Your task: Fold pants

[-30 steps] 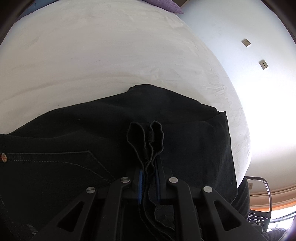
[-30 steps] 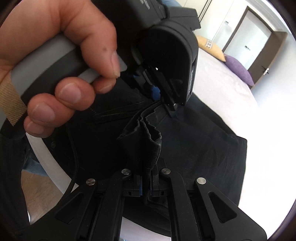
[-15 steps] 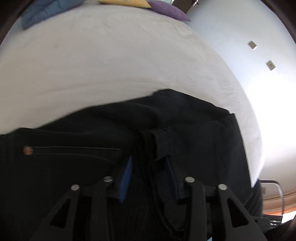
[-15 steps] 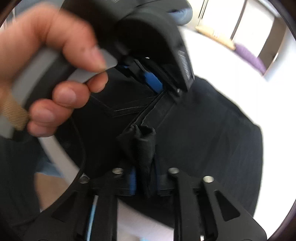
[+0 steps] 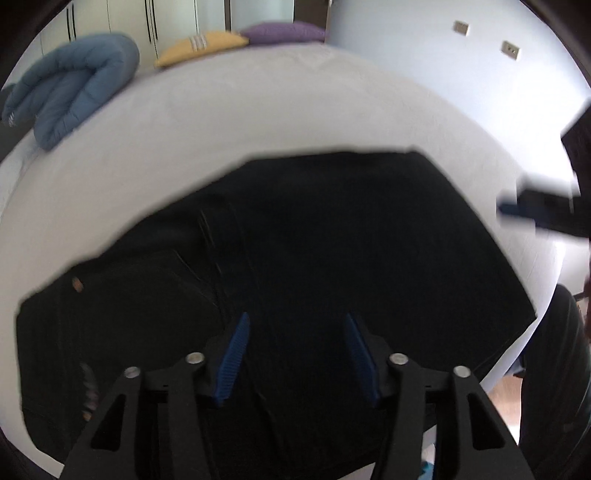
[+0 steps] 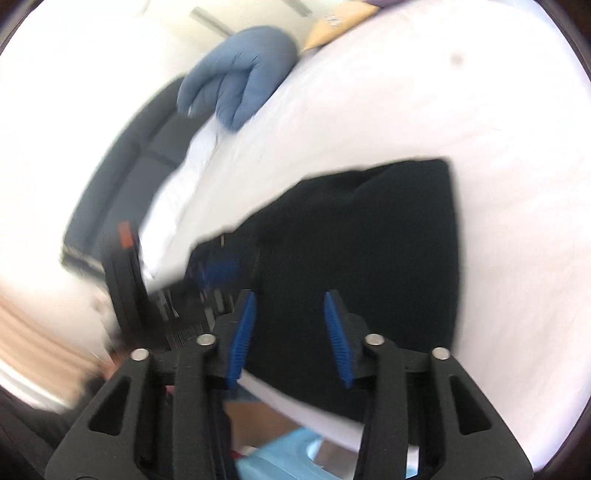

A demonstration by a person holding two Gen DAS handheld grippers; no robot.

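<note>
Released pants (image 5: pixel 295 258), folded flat, widthways across bed (image 5: pixel 258 110)

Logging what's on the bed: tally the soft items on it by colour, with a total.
Black: 1, the folded pants
Blue: 1, the rolled puffy bundle
Yellow: 1, the cushion
Purple: 1, the cushion
Total: 4

1. Black pants (image 5: pixel 314 258) spread flat on white bed (image 5: pixel 258 118).
2. Left gripper (image 5: pixel 295 350) above pants, jaws apart, nothing between blue pads (image 5: pixel 232 358).
3. Beyond pants: blue folded duvet (image 5: pixel 70 85), yellow pillow (image 5: pixel 199 44), purple pillow (image 5: pixel 284 31).
4. Right gripper (image 5: pixel 532 212) blurred, beside pants' right edge.
</note>
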